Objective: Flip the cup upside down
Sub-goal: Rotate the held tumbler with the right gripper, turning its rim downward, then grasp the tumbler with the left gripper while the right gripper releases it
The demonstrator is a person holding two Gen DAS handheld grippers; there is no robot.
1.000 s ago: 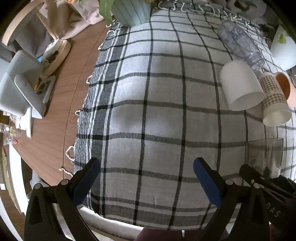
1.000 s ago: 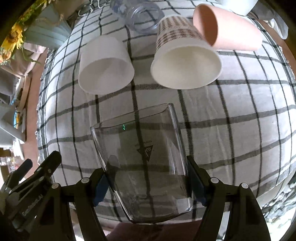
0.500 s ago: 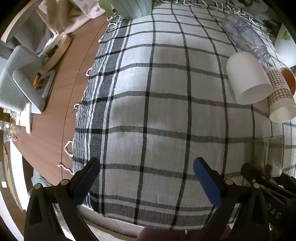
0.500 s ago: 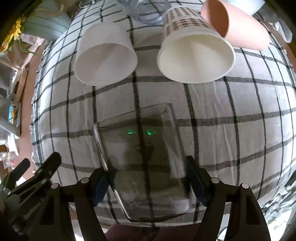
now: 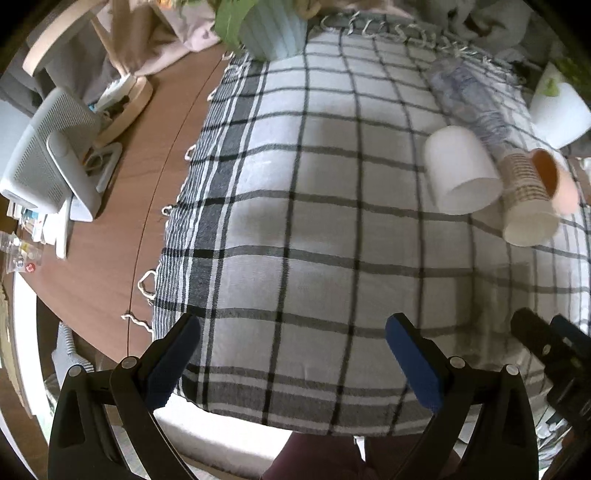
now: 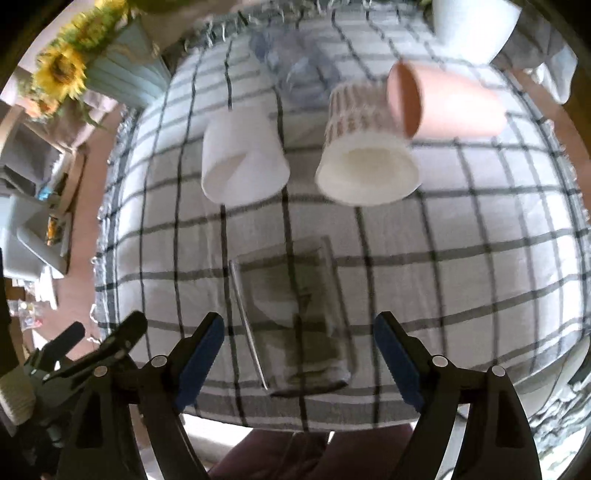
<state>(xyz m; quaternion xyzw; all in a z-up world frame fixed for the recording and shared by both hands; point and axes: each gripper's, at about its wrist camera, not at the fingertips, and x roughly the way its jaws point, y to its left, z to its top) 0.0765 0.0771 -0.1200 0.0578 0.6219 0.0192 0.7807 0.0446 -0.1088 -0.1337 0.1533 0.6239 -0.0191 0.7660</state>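
A clear square plastic cup (image 6: 295, 314) stands on the checked cloth (image 6: 461, 229) in the right wrist view, between and just beyond the blue pads. My right gripper (image 6: 299, 347) is open and apart from the cup. My left gripper (image 5: 291, 350) is open and empty over the cloth's near edge. In the left wrist view the clear cup (image 5: 495, 295) is faint at the right, beside the right gripper's black body (image 5: 554, 354).
A white cup (image 6: 242, 158), a patterned paper cup (image 6: 365, 155) and a pink cup (image 6: 447, 103) lie on their sides farther back. A clear bottle (image 6: 299, 70) lies behind them. A blue flower pot (image 6: 122, 77) and a white pot (image 6: 472, 22) stand at the back.
My right gripper has opened, let go of the clear cup and drawn back and up. The cup now rests on the cloth. The left gripper has shifted slightly.
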